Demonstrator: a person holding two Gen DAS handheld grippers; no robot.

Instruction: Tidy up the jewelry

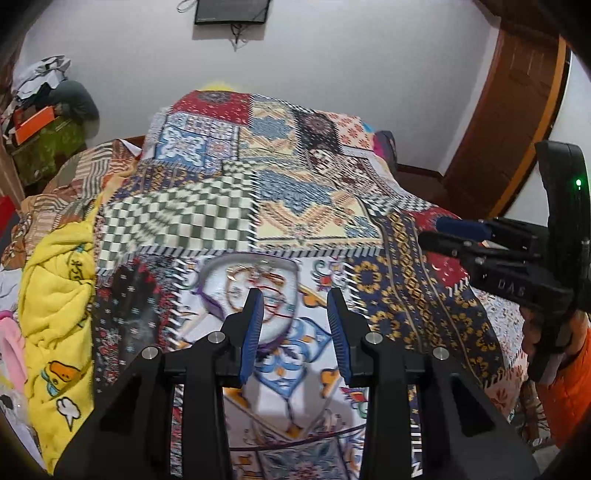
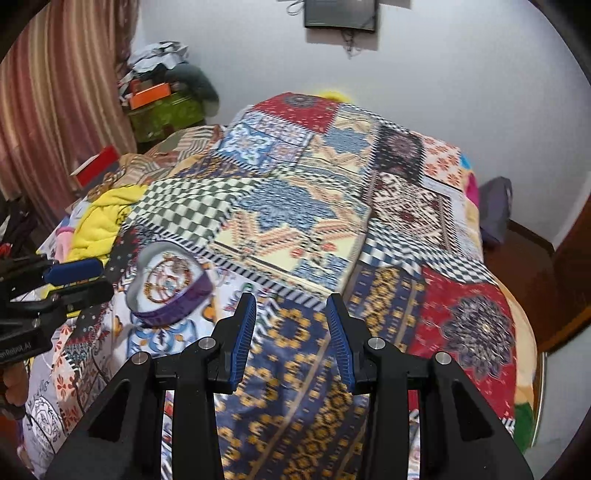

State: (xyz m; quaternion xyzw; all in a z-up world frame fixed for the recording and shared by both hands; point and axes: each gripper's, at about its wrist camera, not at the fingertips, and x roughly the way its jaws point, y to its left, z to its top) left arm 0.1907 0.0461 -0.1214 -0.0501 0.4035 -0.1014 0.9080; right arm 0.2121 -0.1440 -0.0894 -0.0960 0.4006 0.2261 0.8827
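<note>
A heart-shaped tin box (image 2: 168, 291) with a purple side and pale inside lies open on the patchwork bedspread (image 2: 295, 206). Several bangles and chains (image 2: 168, 280) lie in it. In the left wrist view the same box (image 1: 251, 295) sits just ahead of my left gripper (image 1: 295, 299), partly behind its left finger. That gripper is open and empty. My right gripper (image 2: 291, 306) is open too, over blue and gold cloth to the right of the box. The left gripper (image 2: 72, 275) shows at the left edge of the right wrist view. The right gripper (image 1: 458, 230) shows at the right of the left wrist view.
A yellow blanket (image 1: 55, 295) is bunched at the bed's left side. A green box with clutter (image 2: 166, 110) stands by the striped curtain (image 2: 62, 110). A dark screen (image 2: 340, 14) hangs on the white wall. A wooden door frame (image 1: 517, 122) stands at the right.
</note>
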